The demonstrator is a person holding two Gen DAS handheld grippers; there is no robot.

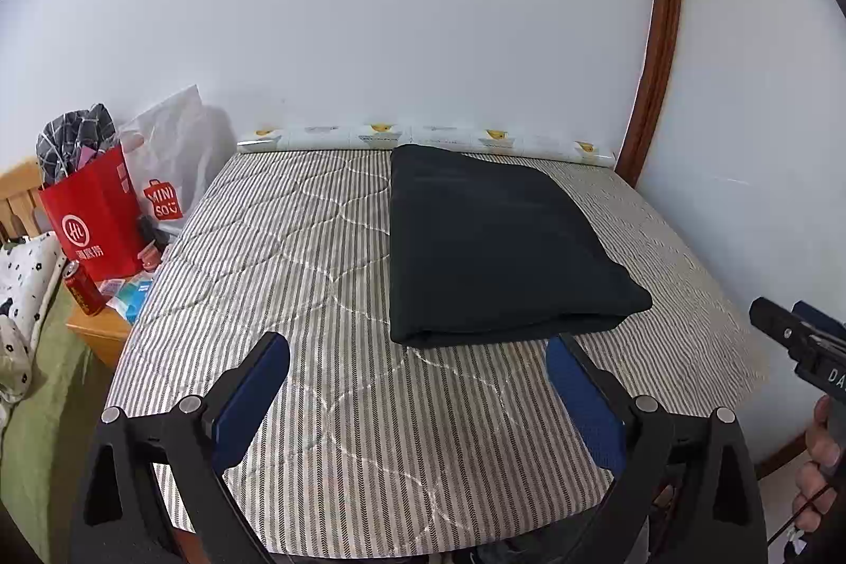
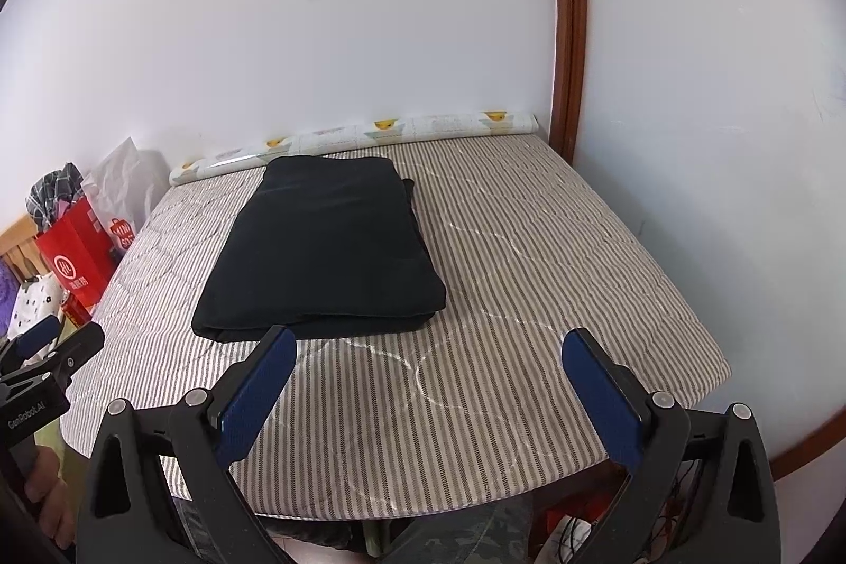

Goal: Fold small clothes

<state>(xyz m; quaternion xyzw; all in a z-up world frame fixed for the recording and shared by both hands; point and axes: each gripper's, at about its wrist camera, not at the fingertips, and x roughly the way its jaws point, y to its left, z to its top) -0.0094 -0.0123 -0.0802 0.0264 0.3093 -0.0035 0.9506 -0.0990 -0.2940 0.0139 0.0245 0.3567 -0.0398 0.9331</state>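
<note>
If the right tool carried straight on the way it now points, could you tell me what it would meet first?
Probably the striped mattress cover: the right tool is open and aimed past the right side of the folded dark garment. Only its left finger lines up with the garment's near edge; depth is unclear.

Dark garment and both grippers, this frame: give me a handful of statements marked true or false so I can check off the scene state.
1. The dark garment lies folded into a flat stack on the striped mattress. True.
2. The left gripper is clamped on the garment's near edge. False: its jaws stand wide apart with nothing between them.
3. The right gripper is open and holds nothing. True.
4. A red paper bag sits on the mattress beside the garment. False: it stands off the mattress, on the wooden stand at its left side.
5. A patterned roll lies along the far edge of the mattress, against the wall. True.
</note>
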